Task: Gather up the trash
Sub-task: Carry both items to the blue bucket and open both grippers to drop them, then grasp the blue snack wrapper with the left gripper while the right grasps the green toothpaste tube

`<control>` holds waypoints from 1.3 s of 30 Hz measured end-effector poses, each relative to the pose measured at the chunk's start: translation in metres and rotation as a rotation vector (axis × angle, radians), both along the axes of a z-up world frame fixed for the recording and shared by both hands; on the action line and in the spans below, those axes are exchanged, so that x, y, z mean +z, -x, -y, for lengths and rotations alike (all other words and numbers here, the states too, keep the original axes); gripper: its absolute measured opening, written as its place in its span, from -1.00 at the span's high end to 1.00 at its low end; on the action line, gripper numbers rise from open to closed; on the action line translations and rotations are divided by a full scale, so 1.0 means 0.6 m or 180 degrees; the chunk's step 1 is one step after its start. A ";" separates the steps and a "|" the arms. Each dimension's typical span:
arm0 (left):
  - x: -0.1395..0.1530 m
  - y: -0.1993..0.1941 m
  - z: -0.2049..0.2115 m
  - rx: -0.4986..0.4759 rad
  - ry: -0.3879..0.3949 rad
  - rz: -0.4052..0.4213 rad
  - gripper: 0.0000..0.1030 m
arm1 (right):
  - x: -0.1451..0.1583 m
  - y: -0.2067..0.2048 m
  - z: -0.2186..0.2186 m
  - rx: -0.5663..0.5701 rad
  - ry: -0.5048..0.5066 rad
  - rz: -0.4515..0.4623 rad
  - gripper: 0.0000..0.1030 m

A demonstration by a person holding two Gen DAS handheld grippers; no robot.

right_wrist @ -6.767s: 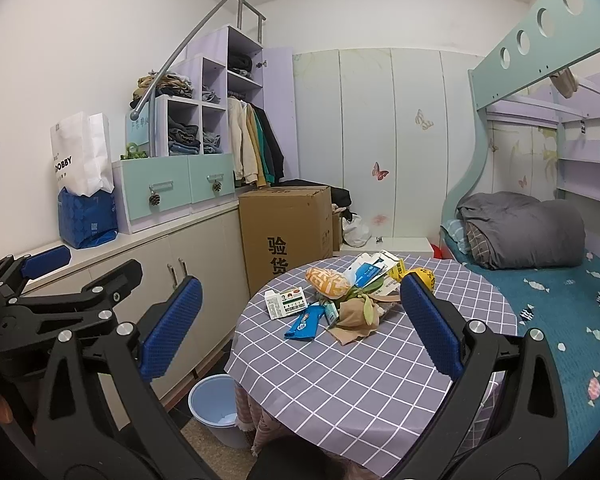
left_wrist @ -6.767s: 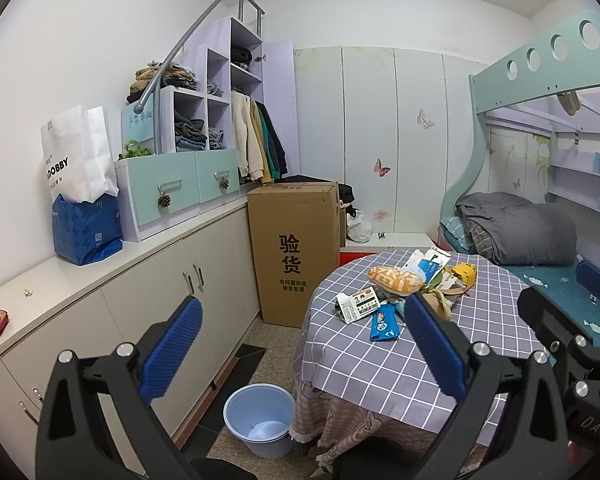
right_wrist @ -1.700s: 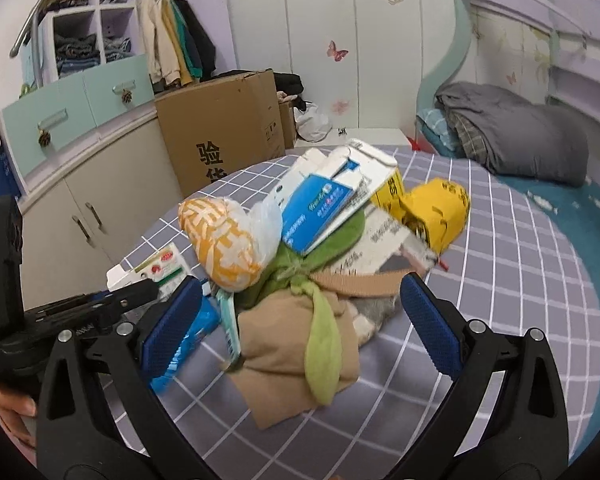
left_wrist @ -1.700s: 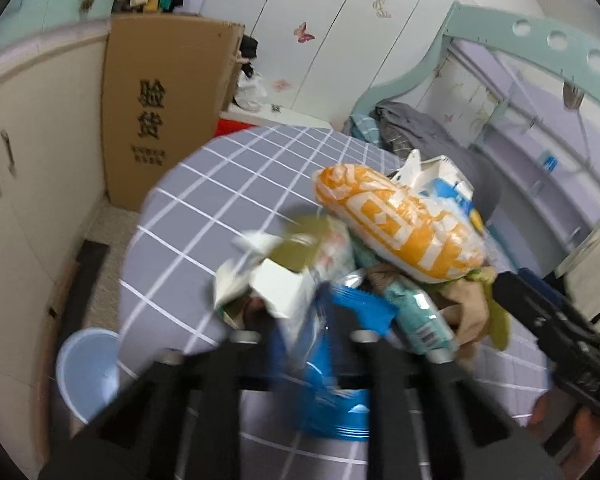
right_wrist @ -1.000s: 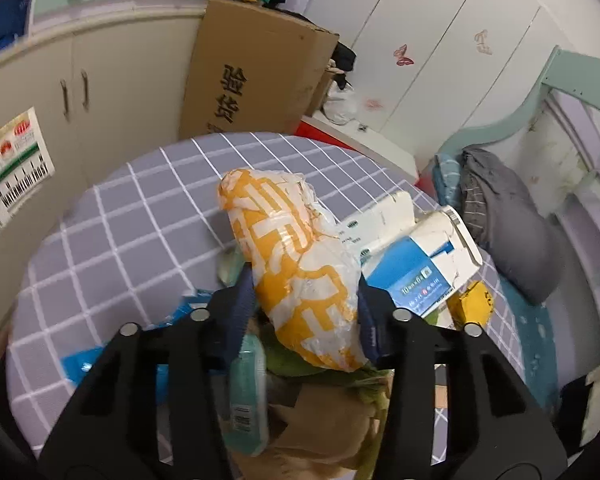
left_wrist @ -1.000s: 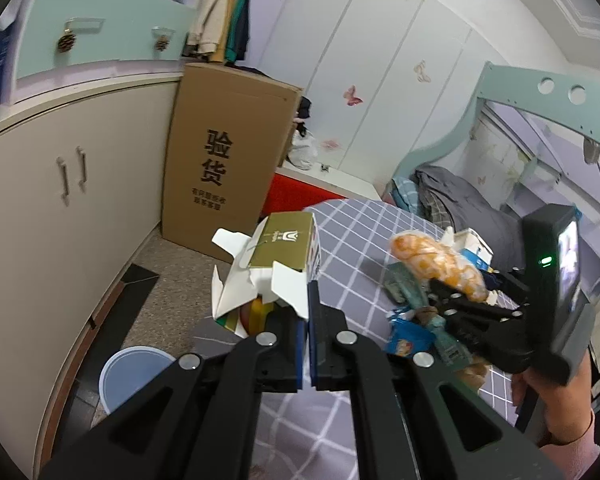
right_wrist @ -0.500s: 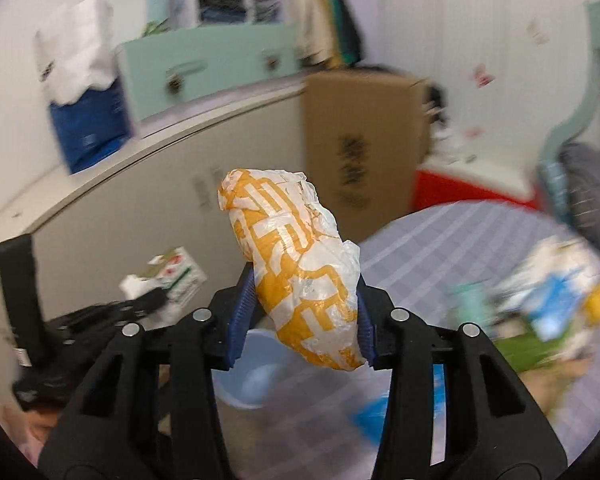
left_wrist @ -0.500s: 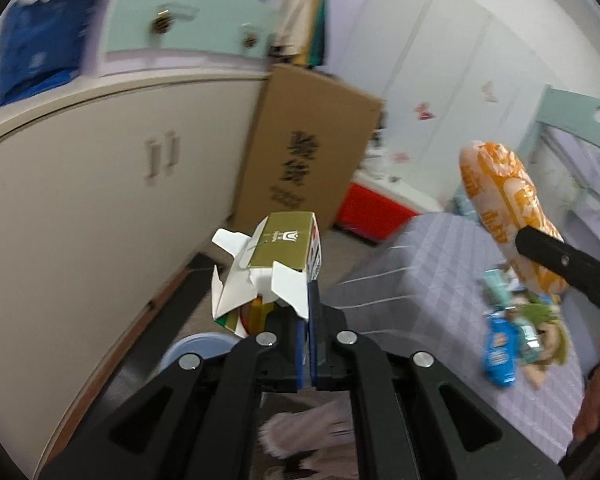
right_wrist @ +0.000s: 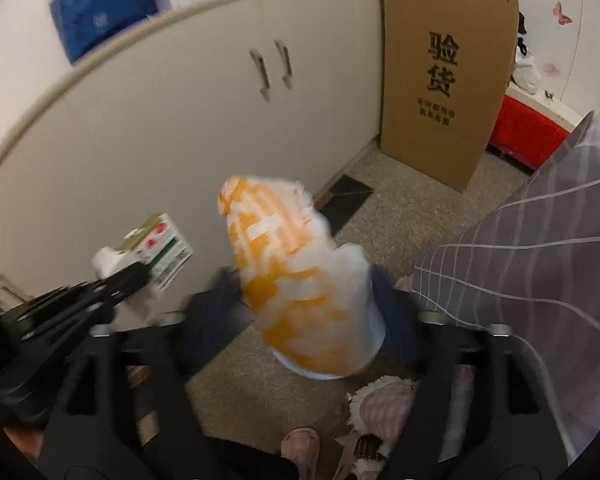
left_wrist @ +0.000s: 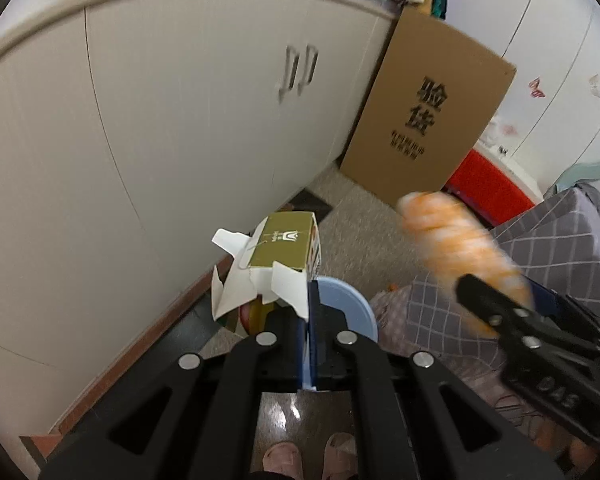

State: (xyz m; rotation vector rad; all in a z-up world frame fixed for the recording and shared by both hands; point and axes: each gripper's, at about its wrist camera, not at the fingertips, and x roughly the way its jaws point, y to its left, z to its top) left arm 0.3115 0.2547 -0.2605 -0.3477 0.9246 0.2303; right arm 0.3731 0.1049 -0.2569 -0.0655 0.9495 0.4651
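Observation:
My left gripper (left_wrist: 309, 300) is shut on a flap of an opened white and olive carton (left_wrist: 276, 260), which hangs just above the light blue bin (left_wrist: 346, 304) on the floor. The right wrist view shows that carton (right_wrist: 156, 254) at the left. My right gripper (right_wrist: 306, 314) hovers over the bin (right_wrist: 300, 366), and its jaws are opening. A blurred orange and white snack bag (right_wrist: 292, 280) sits between the blue pads (right_wrist: 216, 316), which stand wider than the bag. From the left wrist view the bag (left_wrist: 460, 248) shows at the right, beside the table.
Cream cabinets (left_wrist: 160, 120) line the left wall, with a tall cardboard box (left_wrist: 428, 116) and a red box (left_wrist: 488, 188) behind. The table's grey checked cloth (left_wrist: 560, 240) hangs at the right. A person's slippered feet (left_wrist: 284, 456) stand below. A dark mat (right_wrist: 350, 196) lies by the cabinets.
Both grippers swung left from the table and sank to just above the bin, tilting downward. The right jaws have spread apart around the snack bag. The left stays clamped on the carton.

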 end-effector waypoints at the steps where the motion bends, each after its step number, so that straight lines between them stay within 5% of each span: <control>1: -0.010 -0.007 0.002 -0.0023 0.0032 -0.0060 0.96 | -0.012 -0.005 -0.006 -0.0013 -0.0005 -0.0047 -0.49; 15: -0.064 -0.044 0.037 -0.0281 0.0272 -0.0332 0.95 | 0.004 0.016 0.039 -0.0236 0.0069 0.0362 -0.62; 21: -0.052 -0.053 0.047 -0.0372 0.0310 -0.0327 0.95 | 0.030 0.024 0.050 -0.0345 -0.0091 0.0509 -0.62; 30: -0.004 -0.084 0.071 -0.0496 0.0245 -0.0192 0.92 | 0.089 0.054 0.074 -0.0693 -0.0056 0.1160 -0.65; 31: 0.001 -0.089 0.074 -0.0529 0.0249 -0.0192 0.83 | 0.093 0.054 0.080 -0.0724 -0.0088 0.1179 -0.66; 34: 0.012 -0.097 0.076 -0.0504 0.0282 -0.0166 -0.52 | 0.103 0.050 0.101 -0.0829 -0.0208 0.1155 -0.76; 39: 0.031 -0.081 0.069 -0.0336 0.0261 -0.0017 -0.53 | 0.116 0.059 0.114 -0.0829 -0.0246 0.1152 -0.76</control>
